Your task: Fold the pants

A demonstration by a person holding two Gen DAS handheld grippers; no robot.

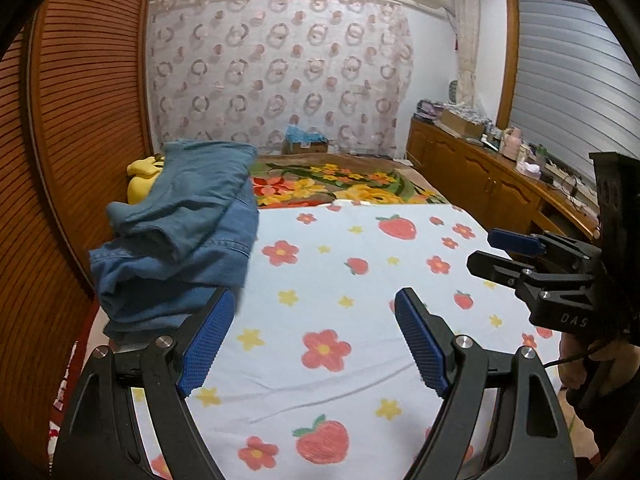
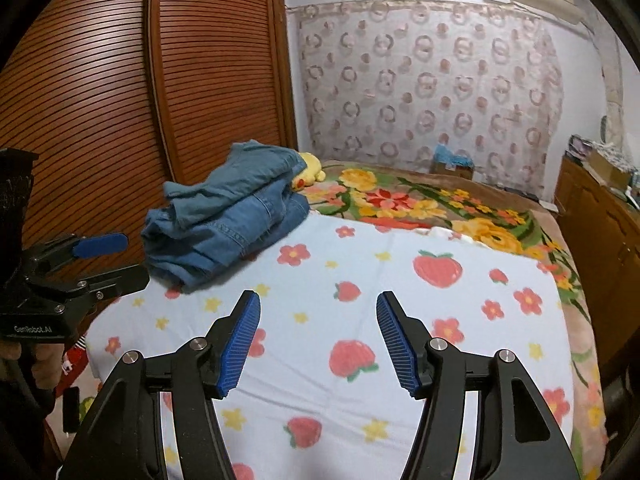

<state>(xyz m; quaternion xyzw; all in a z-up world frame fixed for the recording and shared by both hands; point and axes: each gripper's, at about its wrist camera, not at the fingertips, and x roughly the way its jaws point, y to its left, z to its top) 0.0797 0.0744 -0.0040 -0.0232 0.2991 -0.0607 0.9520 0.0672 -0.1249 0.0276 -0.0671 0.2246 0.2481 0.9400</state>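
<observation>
A pile of folded blue denim pants [image 1: 180,236] lies at the left edge of the bed; it also shows in the right wrist view [image 2: 232,212]. My left gripper [image 1: 316,304] is open and empty, hovering over the sheet just right of the pile, its left pad [image 1: 208,340] near the pile's front edge. My right gripper [image 2: 318,308] is open and empty above the middle of the sheet, apart from the pants. Each gripper shows in the other's view: the right one [image 1: 496,248] and the left one [image 2: 116,256].
The bed carries a white strawberry-and-flower sheet [image 1: 360,280] and a floral blanket [image 1: 340,184] behind it. A yellow plush toy [image 2: 310,168] lies behind the pants. A slatted wooden wardrobe [image 2: 160,100] stands left, a cluttered wooden cabinet [image 1: 492,168] right.
</observation>
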